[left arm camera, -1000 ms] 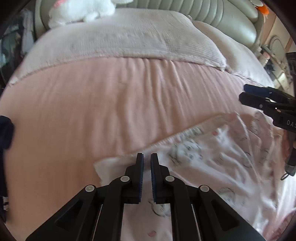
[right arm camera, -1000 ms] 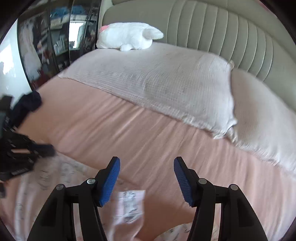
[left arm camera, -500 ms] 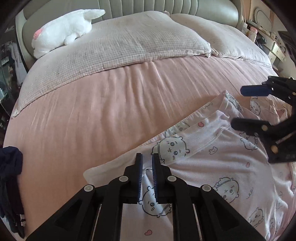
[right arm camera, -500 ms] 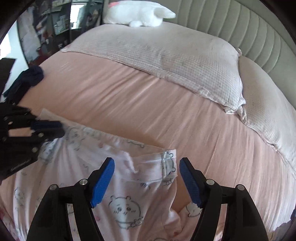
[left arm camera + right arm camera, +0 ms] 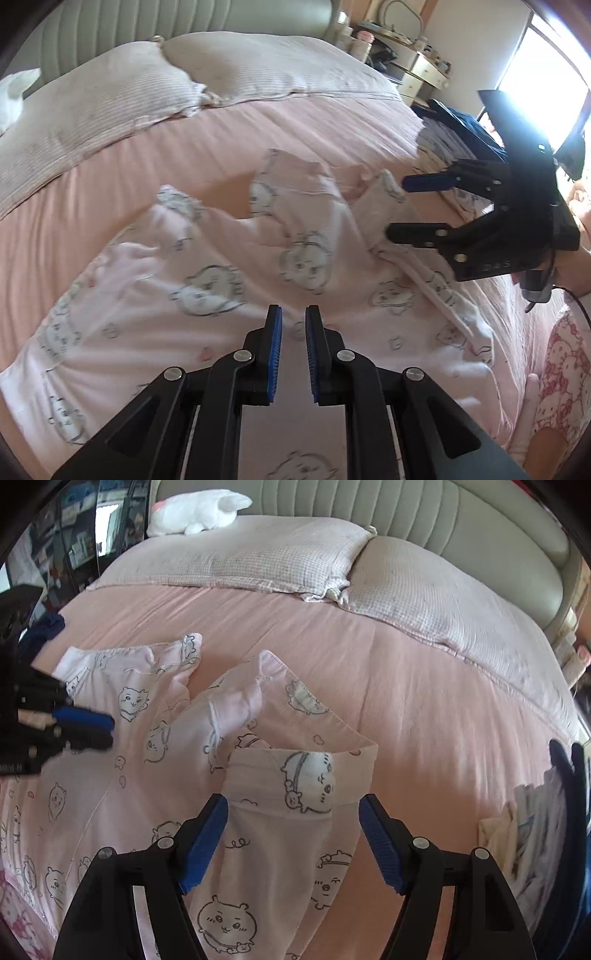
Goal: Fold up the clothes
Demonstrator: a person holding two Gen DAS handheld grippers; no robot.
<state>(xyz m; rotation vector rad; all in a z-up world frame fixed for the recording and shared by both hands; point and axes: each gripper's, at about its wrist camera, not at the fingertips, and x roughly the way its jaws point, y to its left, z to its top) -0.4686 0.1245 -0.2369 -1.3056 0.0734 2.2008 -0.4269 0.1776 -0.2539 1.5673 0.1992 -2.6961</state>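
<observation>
A pale pink garment (image 5: 229, 288) printed with cartoon animals lies rumpled on the pink bedspread (image 5: 110, 192), its sleeves bunched toward the pillows. My left gripper (image 5: 293, 314) hovers over the garment's middle, shut to a narrow slit with nothing between the pads. In the right wrist view it shows at the left edge as the left gripper (image 5: 110, 732). My right gripper (image 5: 292, 801) stands open above a folded-back sleeve end of the garment (image 5: 258, 849), its pads clear of the cloth. The left wrist view shows the right gripper (image 5: 397, 207) at the garment's far right edge.
Two checked pillows (image 5: 240, 561) lie against the padded headboard (image 5: 424, 509), with a white plush toy (image 5: 195, 511) on one. A stack of folded clothes (image 5: 443, 136) sits at the bed's right side. A dark garment (image 5: 44, 631) lies at the left edge. A dresser (image 5: 417, 70) stands beyond.
Both grippers have swept across the bed, from the garment's edge to over its body. The right jaws have spread wider. The sleeves now lie bunched where the cloth was flatter.
</observation>
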